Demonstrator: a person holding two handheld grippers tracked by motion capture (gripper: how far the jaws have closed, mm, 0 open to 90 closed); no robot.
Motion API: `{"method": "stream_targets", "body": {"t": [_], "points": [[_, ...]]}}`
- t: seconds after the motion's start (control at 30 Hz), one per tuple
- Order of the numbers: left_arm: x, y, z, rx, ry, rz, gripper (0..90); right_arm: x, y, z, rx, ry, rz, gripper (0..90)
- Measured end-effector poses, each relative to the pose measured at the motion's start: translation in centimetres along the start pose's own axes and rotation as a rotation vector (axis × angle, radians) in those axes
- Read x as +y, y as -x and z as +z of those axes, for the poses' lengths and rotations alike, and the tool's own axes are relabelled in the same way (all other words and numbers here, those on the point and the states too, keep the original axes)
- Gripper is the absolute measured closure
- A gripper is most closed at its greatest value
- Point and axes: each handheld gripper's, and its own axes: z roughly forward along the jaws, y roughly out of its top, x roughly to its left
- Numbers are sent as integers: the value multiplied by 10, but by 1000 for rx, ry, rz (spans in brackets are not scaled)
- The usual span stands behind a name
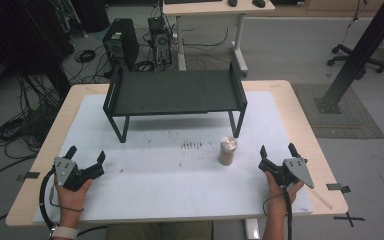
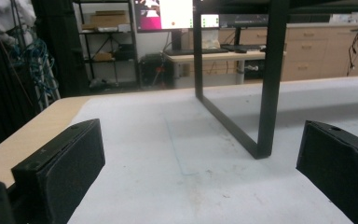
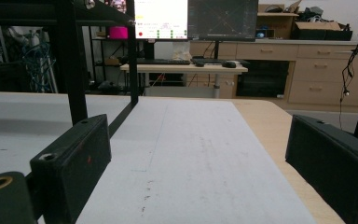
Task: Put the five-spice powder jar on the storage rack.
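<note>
Both grippers idle: left gripper (image 1: 86,156), right gripper (image 1: 278,150), jaws wide, empty | cup (image 1: 227,151) upright, near right | you approach level, straddle it, close gently.

We cannot make out the top of the small tan cylinder (image 1: 227,151), too small and blurred; black shelf (image 2: 265,79) cut off at the top edge in the left gripper view; dark specks (image 1: 190,145) on the surface (image 1: 170,195) too small to identify.
</note>
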Motion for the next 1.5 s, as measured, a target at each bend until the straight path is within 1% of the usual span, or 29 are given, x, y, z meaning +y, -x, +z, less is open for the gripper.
{"method": "stream_targets", "body": {"t": [0.07, 0.37, 0.7, 1.17, 1.23, 1.3, 1.5], "points": [[0, 0, 0, -1, 1, 6, 11, 0, 0, 0, 0, -1, 1, 68], [0, 0, 0, 0, 2, 4, 11, 0, 0, 0, 0, -2, 0, 68], [0, 0, -1, -1, 9, -6, 11, 0, 0, 0, -1, -3, 0, 65], [-1, -1, -1, 1, 18, -11, 11, 0, 0, -1, -10, 11, 11, 58], [-1, -1, -1, 0, 20, -12, 11, 0, 0, -1, -9, 12, 13, 59], [-1, -1, -1, -1, 21, -14, 11, 1, -1, -3, -6, 27, 25, 62], [-1, -1, -2, -2, 25, -17, 11, 5, -4, -4, 16, 35, 21, 61]]}}
